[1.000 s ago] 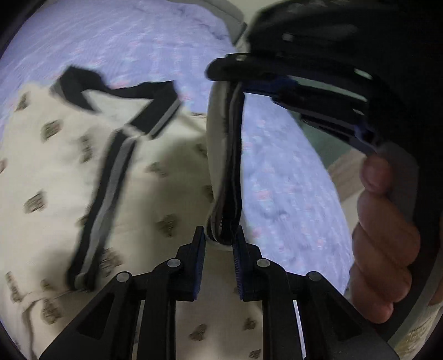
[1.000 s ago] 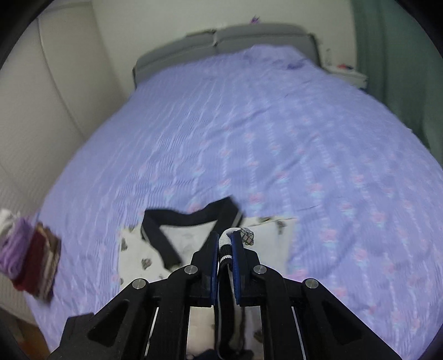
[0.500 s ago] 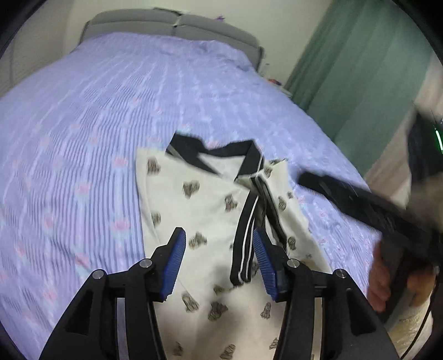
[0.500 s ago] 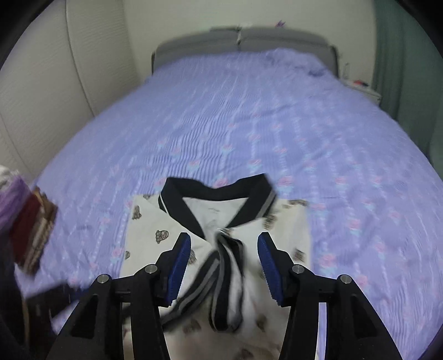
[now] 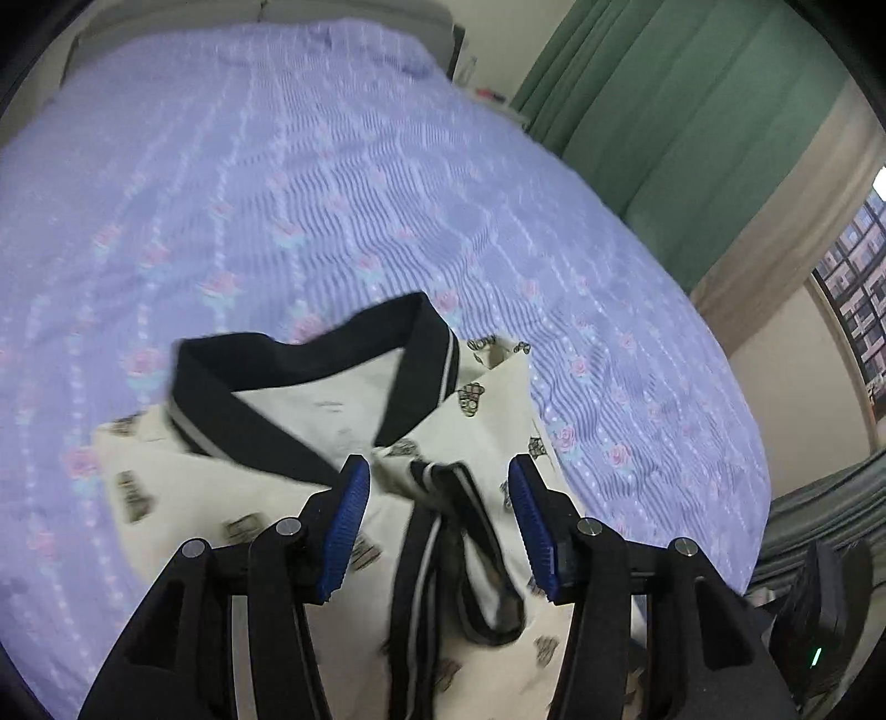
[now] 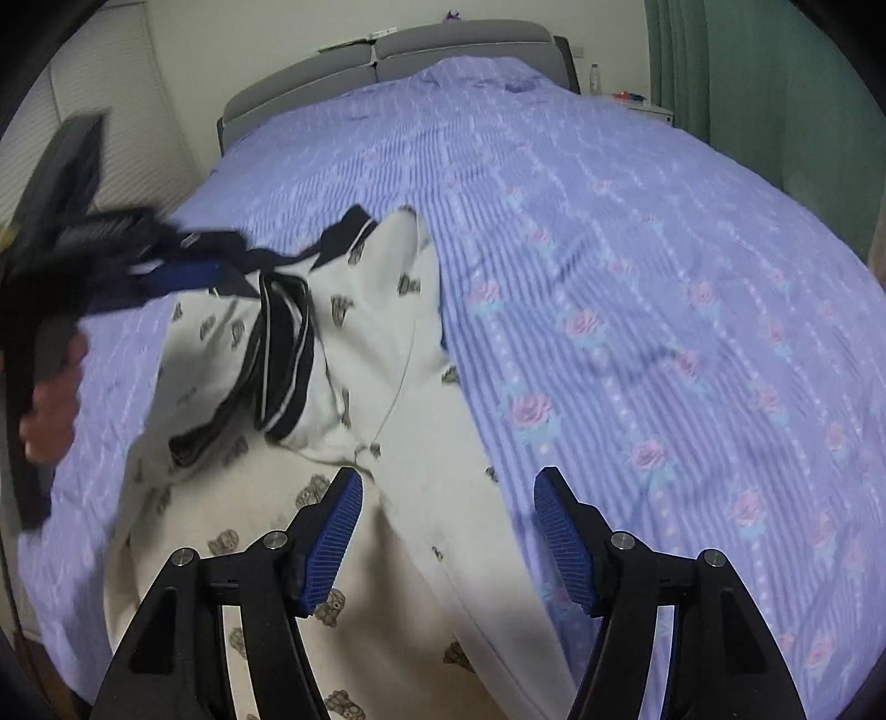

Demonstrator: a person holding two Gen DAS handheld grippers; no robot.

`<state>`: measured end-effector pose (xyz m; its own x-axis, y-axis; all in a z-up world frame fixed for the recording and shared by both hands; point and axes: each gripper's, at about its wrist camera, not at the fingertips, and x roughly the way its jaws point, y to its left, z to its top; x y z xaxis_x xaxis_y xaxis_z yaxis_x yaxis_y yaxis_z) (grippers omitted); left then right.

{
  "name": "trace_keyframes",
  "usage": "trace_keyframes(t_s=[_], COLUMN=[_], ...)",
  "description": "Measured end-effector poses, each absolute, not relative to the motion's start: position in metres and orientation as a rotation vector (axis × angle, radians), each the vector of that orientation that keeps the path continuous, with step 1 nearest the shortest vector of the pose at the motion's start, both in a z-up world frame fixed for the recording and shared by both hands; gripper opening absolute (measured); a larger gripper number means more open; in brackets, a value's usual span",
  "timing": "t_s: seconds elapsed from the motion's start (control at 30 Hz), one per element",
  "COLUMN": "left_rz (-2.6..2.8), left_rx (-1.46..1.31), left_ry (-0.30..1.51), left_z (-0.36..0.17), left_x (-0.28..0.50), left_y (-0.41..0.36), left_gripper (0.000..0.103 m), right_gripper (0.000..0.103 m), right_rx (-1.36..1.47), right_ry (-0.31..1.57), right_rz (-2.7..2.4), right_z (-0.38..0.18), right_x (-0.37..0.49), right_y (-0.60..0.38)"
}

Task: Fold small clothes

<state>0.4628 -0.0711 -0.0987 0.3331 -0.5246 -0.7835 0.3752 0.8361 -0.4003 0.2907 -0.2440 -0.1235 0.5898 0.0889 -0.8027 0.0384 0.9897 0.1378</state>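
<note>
left tongs [image 5: 437, 523] gaping, right tongs [image 6: 448, 531] just spreading, both empty

We have two fisheye views, one per handheld gripper, each looking forward and steeply down along its own fingers. Left wrist view: close above the cream garment [image 5: 310, 498], facing up the purple bedspread [image 5: 332, 183] toward the green curtain [image 5: 681, 127]. Right wrist view: close over the garment's lower part, facing the grey headboard [image 6: 398, 50]. Both share the garment and bedspread; the right view also catches the left gripper [image 6: 166, 266] at its left edge.
</note>
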Motion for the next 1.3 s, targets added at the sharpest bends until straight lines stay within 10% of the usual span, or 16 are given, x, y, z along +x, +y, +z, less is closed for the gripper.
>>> trace_keyframes(t_s=[0.23,0.47,1.3], left_rz=[-0.536,-0.522,-0.614], left_rx=[-0.161,-0.161,-0.053], left_ry=[1.201,1.228,1.134], left_z=[-0.127,-0.131,-0.129], left_x=[0.482,0.486,0.451], left_y=[-0.098,-0.097,-0.095], left_gripper=[0.050,0.019,0.017], right_gripper=[0.066,0.066,0.065], right_rx=[0.034,-0.022,0.115], right_ry=[0.949,0.971,0.807], right_rz=[0.072,0.054,-0.114], right_z=[-0.135,-0.147,-0.085], right_x=[0.307,0.315,0.301], right_y=[-0.221,-0.216,-0.282])
